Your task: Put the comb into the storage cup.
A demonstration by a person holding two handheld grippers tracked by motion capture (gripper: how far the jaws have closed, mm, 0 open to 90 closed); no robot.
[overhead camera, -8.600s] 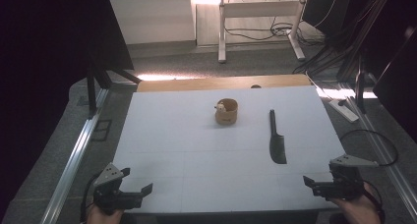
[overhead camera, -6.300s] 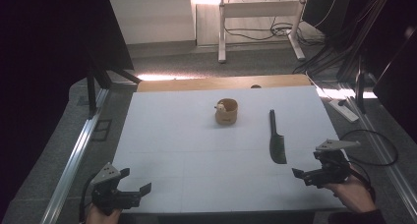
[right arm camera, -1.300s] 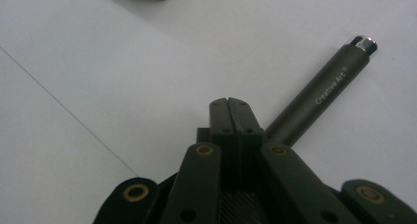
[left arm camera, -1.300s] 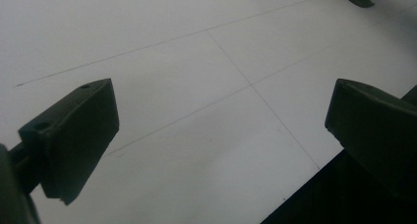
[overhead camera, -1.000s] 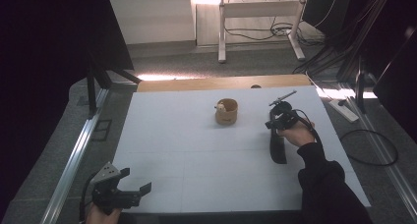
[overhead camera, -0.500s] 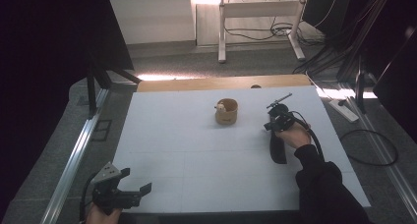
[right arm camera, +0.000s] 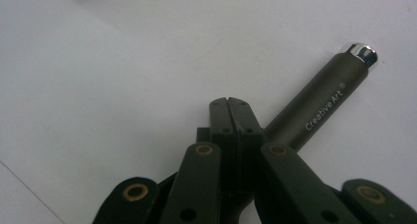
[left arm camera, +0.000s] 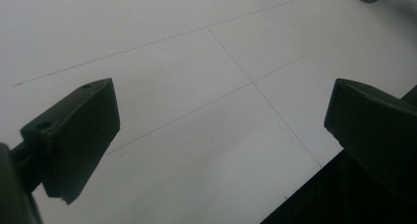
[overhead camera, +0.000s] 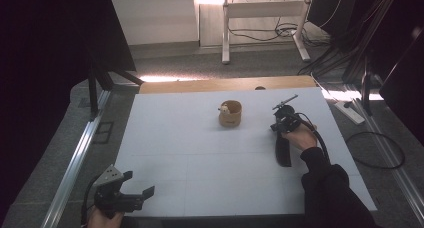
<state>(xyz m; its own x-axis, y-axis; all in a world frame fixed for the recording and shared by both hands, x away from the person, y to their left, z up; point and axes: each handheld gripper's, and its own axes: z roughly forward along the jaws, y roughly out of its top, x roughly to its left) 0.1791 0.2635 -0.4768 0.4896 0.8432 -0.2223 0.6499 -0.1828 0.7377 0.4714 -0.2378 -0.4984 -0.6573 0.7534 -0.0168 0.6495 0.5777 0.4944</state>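
Note:
A black kitchen tool (overhead camera: 283, 150) lies on the white table (overhead camera: 200, 158), right of centre, with its handle pointing away from the person. My right gripper (overhead camera: 277, 125) is down at that handle end. In the right gripper view its jaws (right arm camera: 229, 102) are pressed shut against each other, and the dark handle (right arm camera: 319, 106), marked "Creative Art", runs out from under them to the upper right. My left gripper (overhead camera: 140, 195) rests at the table's front left corner, and its jaws (left arm camera: 221, 130) stand wide apart over bare table.
A small round wooden cup (overhead camera: 230, 113) stands at mid-table, left of the right gripper. A strip of wood (overhead camera: 225, 84) edges the table's far side. Cables and a power strip (overhead camera: 350, 112) lie on the floor to the right.
My right gripper has travelled from the front right corner up to the tool's handle, and over the last second it shifted slightly left. The left gripper has stayed put.

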